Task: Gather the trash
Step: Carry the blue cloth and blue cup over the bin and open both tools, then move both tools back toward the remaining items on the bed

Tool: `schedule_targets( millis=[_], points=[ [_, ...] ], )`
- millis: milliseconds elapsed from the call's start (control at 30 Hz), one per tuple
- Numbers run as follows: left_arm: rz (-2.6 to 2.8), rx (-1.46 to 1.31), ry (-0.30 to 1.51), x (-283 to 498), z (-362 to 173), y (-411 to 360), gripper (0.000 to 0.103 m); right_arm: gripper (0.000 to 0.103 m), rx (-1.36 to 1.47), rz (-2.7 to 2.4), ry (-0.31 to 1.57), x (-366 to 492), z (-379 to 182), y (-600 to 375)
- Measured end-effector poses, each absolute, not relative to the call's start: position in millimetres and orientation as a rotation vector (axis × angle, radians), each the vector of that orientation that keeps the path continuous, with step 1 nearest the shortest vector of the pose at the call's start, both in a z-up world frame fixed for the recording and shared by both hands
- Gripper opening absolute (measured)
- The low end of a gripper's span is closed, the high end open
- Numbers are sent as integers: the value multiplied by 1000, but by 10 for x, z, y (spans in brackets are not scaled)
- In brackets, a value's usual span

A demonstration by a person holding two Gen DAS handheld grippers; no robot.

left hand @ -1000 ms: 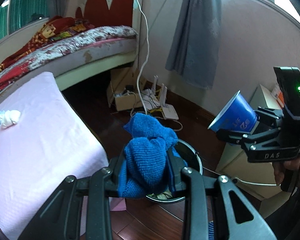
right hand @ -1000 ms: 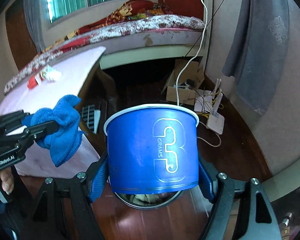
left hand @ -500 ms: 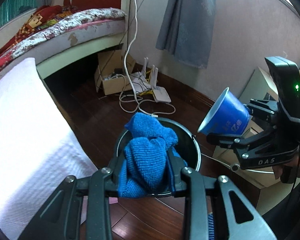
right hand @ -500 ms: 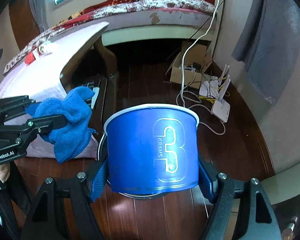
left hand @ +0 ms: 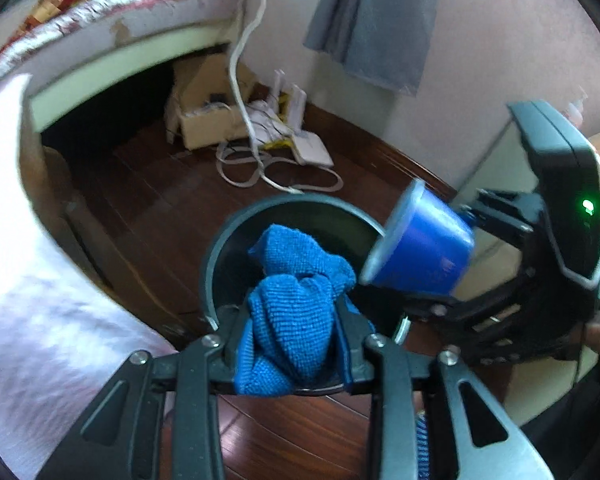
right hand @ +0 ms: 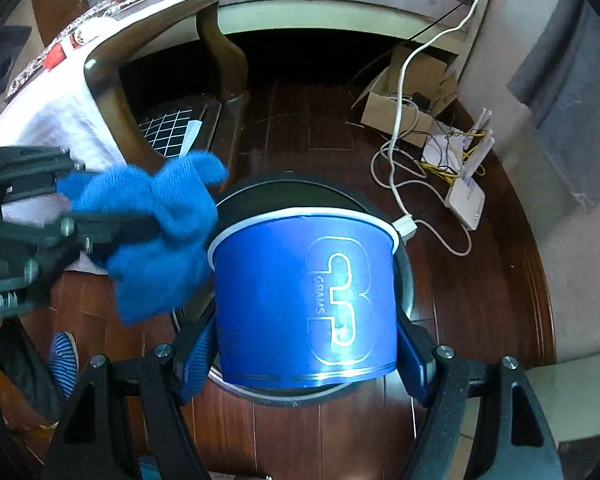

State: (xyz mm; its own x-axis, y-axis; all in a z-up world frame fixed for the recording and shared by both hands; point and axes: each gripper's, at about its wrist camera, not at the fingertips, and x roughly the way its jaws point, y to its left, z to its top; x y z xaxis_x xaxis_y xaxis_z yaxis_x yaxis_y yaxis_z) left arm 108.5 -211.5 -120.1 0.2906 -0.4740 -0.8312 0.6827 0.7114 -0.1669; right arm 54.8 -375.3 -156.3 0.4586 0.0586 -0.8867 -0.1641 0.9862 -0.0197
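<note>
On dark wood floor, a waste bin (left hand: pixel 216 264) sits below both grippers. The left gripper (left hand: pixel 290 344), jaws just loosening, still cradles a blue cloth (left hand: pixel 292 312) that may snag on the rim; the right gripper (right hand: pixel 300 356) clamps a blue paper cup (right hand: pixel 304 300) crowding it.

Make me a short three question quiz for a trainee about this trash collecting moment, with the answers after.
1. True or false: the blue cloth sits between the left gripper fingers.
2. What does the right gripper hold? A) white cable B) blue paper cup C) cardboard box
3. Fill in: both items are above the round black ____.

Key: 1 true. 2 B. 3 bin.
</note>
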Motion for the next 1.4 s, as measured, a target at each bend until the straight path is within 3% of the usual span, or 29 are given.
schedule_targets(
  millis=[33, 67, 100, 133, 533, 1400],
  points=[
    [-765, 238, 1022, 1096, -1235, -2114, 64, 83, -127, 125, 1110, 601, -1627, -3744],
    [-740, 241, 1020, 1096, -1248, -2098, 74, 100, -145, 101, 1137, 640, -1691, -3750],
    [-722, 239, 1014, 1091, -1256, -2073, 87, 103, -162, 62, 1168, 679, -1767, -3785],
    [-696, 235, 1010, 1090, -1267, -2034, 92, 103, -156, 60, 1154, 676, -1776, -3820],
    [-605, 214, 998, 1008, -1251, -1842, 93, 103, -103, -7, 1110, 624, -1567, -4031],
    [-501, 167, 803, 800, -351, -1303, 97, 103, -72, 32, 904, 365, -470, -3584]
  ],
)
